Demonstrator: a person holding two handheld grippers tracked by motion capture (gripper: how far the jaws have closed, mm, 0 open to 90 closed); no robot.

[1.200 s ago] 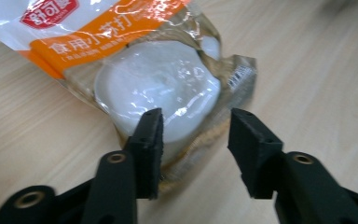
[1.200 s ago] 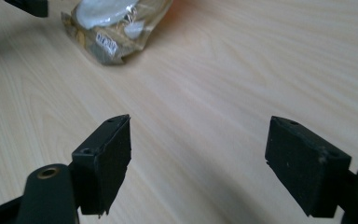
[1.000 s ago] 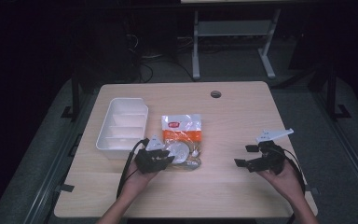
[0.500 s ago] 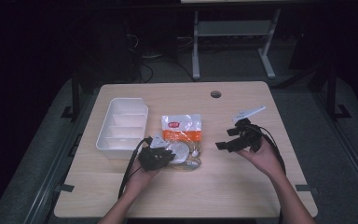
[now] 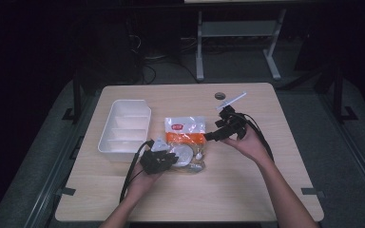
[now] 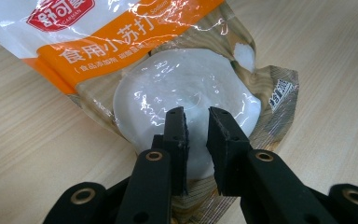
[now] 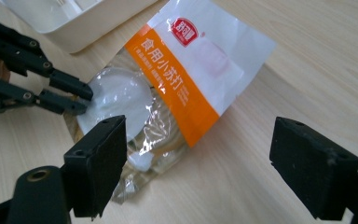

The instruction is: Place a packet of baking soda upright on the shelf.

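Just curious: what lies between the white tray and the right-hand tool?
In the high view, the orange-and-white pouch lies between the white tray and the right tool.

Dim lab: lone wooden table [image 5: 266, 190], floor cables [image 5: 147, 71], metal stand [image 5: 237, 33].

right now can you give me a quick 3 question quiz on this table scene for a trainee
1. True or false: the right gripper has its jaws wide apart, holding nothing.
2. Multiple choice: what is the left gripper pinching? A) the white tray's rim B) the clear end of the bag over the white powder C) a cable
3. Short answer: on which side of the orange and white bag does the white divided tray sit in the high view?

Key:
1. True. It hovers beside the bag with its jaws apart.
2. B. The jaws are nearly closed on the clear film.
3. To the bag's left, with a gap of bare table between them.
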